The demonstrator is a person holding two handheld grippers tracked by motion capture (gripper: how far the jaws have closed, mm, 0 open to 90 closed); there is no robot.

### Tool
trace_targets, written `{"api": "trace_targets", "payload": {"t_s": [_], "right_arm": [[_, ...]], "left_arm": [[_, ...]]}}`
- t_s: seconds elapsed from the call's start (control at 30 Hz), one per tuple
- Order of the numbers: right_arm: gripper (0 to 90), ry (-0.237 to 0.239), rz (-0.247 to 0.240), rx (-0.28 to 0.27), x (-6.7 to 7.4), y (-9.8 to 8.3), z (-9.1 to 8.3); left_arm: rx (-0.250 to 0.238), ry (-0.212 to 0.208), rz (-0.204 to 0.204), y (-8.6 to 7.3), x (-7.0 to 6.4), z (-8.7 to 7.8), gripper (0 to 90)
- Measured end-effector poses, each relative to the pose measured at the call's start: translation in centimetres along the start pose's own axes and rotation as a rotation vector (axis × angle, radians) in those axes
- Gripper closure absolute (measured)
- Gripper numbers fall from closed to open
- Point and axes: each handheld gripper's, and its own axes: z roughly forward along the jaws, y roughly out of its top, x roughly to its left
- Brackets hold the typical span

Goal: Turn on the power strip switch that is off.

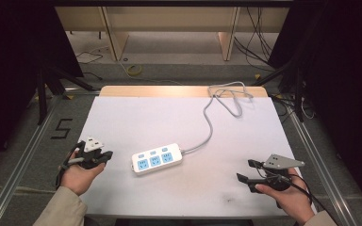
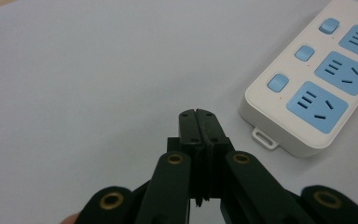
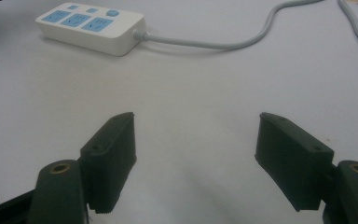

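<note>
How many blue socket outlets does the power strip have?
3, in a row along the white power strip: one near its free end, one in the middle, and one nearest the cord.

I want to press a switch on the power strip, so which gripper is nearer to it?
Left. The left gripper, jaws shut, sits just off the power strip's uncabled end. The right gripper, jaws open, is well off beyond its cabled end.
</note>
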Motion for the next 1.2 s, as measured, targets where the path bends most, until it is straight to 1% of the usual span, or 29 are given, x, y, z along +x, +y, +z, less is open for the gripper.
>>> {"api": "trace_targets", "payload": {"t_s": [0.13, 0.23, 0.37, 0.57, 0.7, 1.0, 1.2], "right_arm": [[28.9, -0.001, 0.001, 0.001, 0.0, 0.0, 0.0], [28.9, 0.0, 0.001, 0.002, 0.0, 0.0, 0.0], [28.9, -0.001, 0.001, 0.002, 0.0, 0.0, 0.0], [28.9, 0.0, -0.001, 0.003, 0.0, 0.0, 0.0], [28.9, 0.0, 0.001, 0.003, 0.0, 0.0, 0.0], [29.1, 0.0, -0.001, 0.006, 0.0, 0.0, 0.0], [29.0, 0.0, -0.001, 0.007, 0.0, 0.0, 0.0]], "left_arm": [[0.003, -0.006, 0.005, 0.3, 0.0, 0.1, 89.7], [0.0, -0.008, -0.001, 0.5, -0.1, 0.1, 89.7], [0.01, -0.019, 0.006, 0.7, -0.2, 0.2, 89.7], [0.017, -0.012, 0.01, 1.0, -0.4, 0.4, 89.7], [0.022, -0.018, 0.011, 1.4, -0.5, 0.7, 89.7], [0.042, -0.019, 0.031, 2.0, -0.6, 1.2, 89.7], [0.047, -0.027, 0.028, 2.3, -0.7, 1.4, 89.8]]}}
